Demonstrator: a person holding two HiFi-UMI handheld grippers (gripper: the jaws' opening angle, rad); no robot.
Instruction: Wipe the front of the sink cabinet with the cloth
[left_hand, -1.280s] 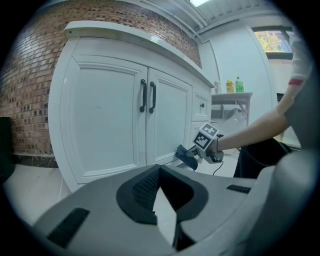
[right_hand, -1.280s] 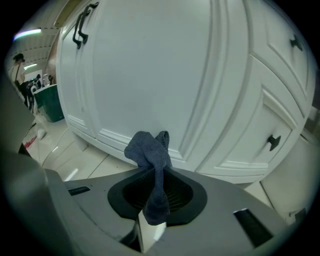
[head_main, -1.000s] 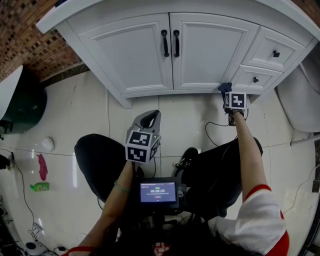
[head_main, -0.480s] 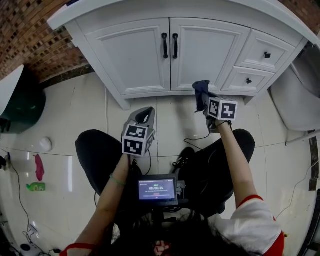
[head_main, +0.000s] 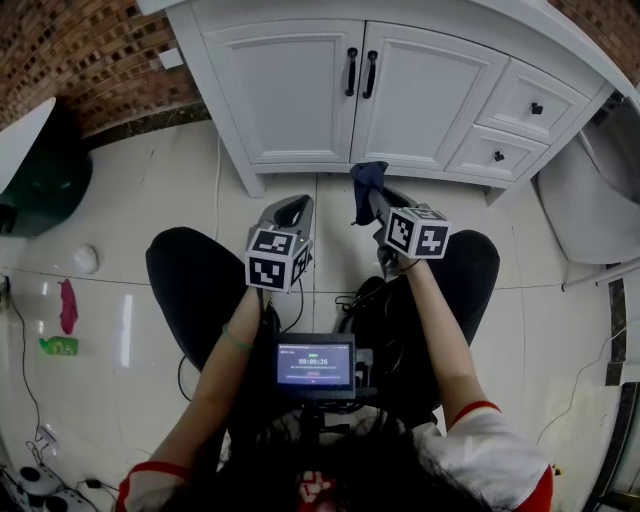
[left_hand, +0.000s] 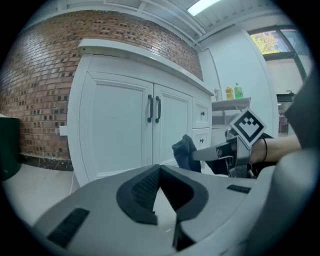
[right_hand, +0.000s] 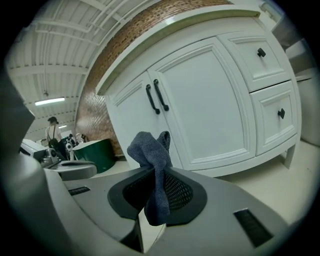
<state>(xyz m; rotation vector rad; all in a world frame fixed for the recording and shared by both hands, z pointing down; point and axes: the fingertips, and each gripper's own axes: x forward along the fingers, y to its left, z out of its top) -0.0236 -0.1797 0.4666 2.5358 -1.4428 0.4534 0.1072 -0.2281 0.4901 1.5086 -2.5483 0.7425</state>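
The white sink cabinet fills the top of the head view, with two doors with black handles and two drawers on its right. My right gripper is shut on a dark blue-grey cloth, held over the floor a little short of the cabinet's base. In the right gripper view the cloth sticks up from between the jaws, with the cabinet beyond it. My left gripper hangs beside it on the left, shut and empty. The left gripper view shows the cloth to the right of the cabinet doors.
A dark green tub stands at the left by the brick wall. A white rounded fixture sits right of the cabinet. A pink item and a green bottle lie on the tiled floor. A small screen is below my arms.
My right gripper has carried the cloth left and back from the cabinet's lower right drawer toward the person. The left gripper has stayed about where it was.
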